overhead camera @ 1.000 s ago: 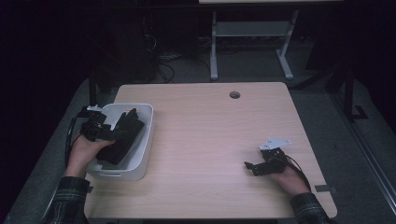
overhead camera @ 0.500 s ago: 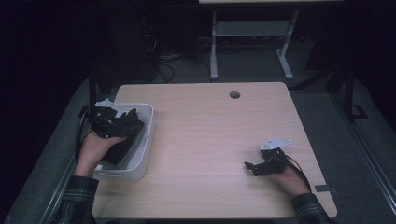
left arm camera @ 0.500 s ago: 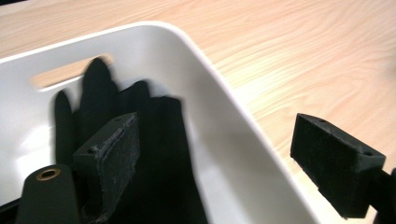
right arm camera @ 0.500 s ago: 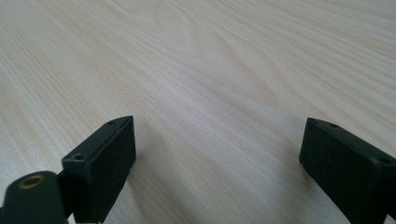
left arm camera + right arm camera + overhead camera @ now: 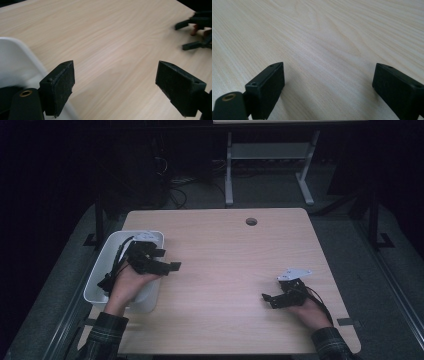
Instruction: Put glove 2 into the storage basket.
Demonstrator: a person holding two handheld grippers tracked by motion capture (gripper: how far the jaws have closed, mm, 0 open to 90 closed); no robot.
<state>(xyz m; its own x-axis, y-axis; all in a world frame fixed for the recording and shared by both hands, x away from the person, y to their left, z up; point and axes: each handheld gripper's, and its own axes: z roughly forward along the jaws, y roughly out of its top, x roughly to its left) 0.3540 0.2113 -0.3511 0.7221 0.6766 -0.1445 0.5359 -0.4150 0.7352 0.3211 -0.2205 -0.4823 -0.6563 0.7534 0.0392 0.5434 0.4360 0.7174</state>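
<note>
**Both hand-held grippers wide open and empty; left one at the white bin's edge**

The left hand-held gripper (image 5: 167,262) is held above the right-hand rim of the white bin (image 5: 102,270), which sits at the left edge of the counter (image 5: 225,255). Its jaws stand wide apart with nothing between them. In the left gripper view the same gripper (image 5: 115,87) looks out over bare wood, with the bin's white rim (image 5: 15,57) curving under the left jaw.

The right hand-held gripper (image 5: 270,299) rests low near the counter's front right corner, well apart from the bin. Its jaws are likewise spread wide and hold nothing (the right gripper view shows only wood grain between them, (image 5: 327,87)). It is also seen far off at the upper right of the left gripper view (image 5: 190,35).

Surroundings: a round cable hole (image 5: 251,221) lies near the counter's far edge. Beyond the counter, a pale metal frame (image 5: 270,160) stands on the dark floor. Nothing lies on the open wood between the two grippers. What the bin holds cannot be told; the left hand (image 5: 131,282) and its cable cover the interior.
</note>
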